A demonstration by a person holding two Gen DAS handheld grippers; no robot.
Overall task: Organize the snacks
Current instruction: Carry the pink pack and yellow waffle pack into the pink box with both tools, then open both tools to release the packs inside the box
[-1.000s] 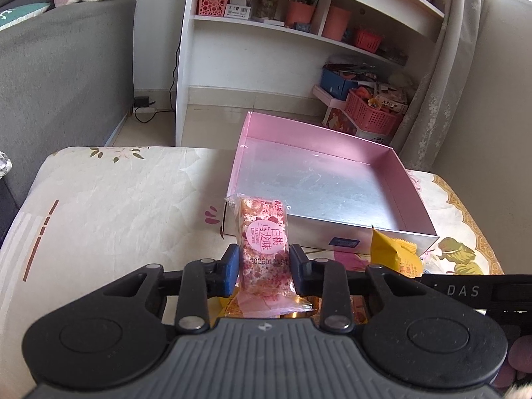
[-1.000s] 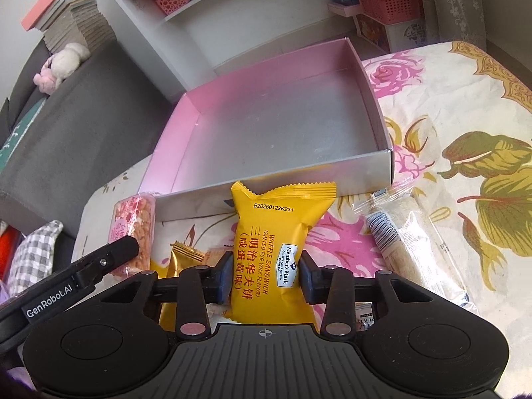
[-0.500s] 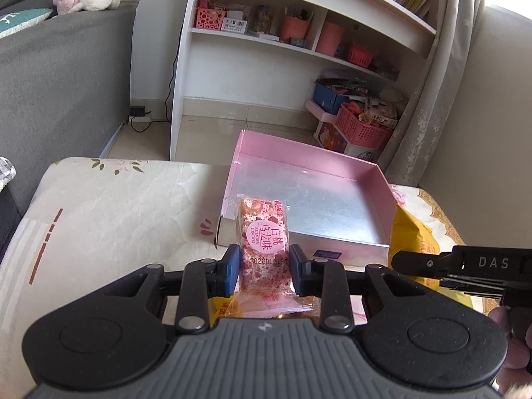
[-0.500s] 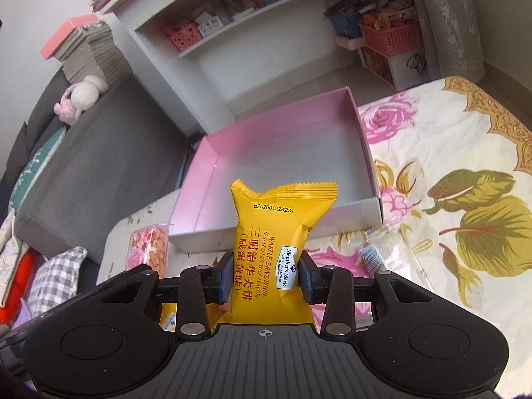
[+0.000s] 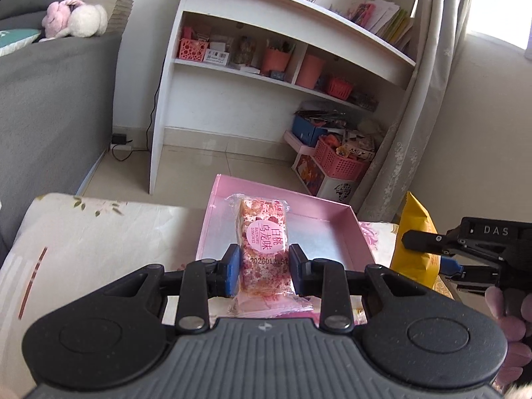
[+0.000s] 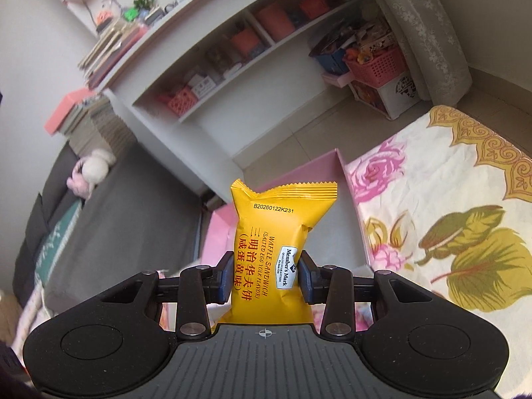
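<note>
My left gripper [image 5: 264, 267] is shut on a pink nougat snack packet [image 5: 262, 242] and holds it raised in front of the open pink box [image 5: 332, 236]. My right gripper [image 6: 265, 277] is shut on a yellow waffle sandwich packet [image 6: 274, 239], also lifted; the pink box [image 6: 319, 166] lies behind and below it. The right gripper and its yellow packet [image 5: 415, 242] show at the right edge of the left wrist view, beside the box.
The box sits on a table with a floral cloth [image 6: 449, 199]. A white bookshelf [image 5: 266, 76] and pink baskets [image 5: 335, 163] stand on the floor behind. A grey sofa [image 5: 50, 116] is at the left, a curtain [image 5: 415, 116] at the right.
Both grippers have risen with their packets, so the table and box look lower and farther. The loose snacks on the table near the box's front are out of sight now.
</note>
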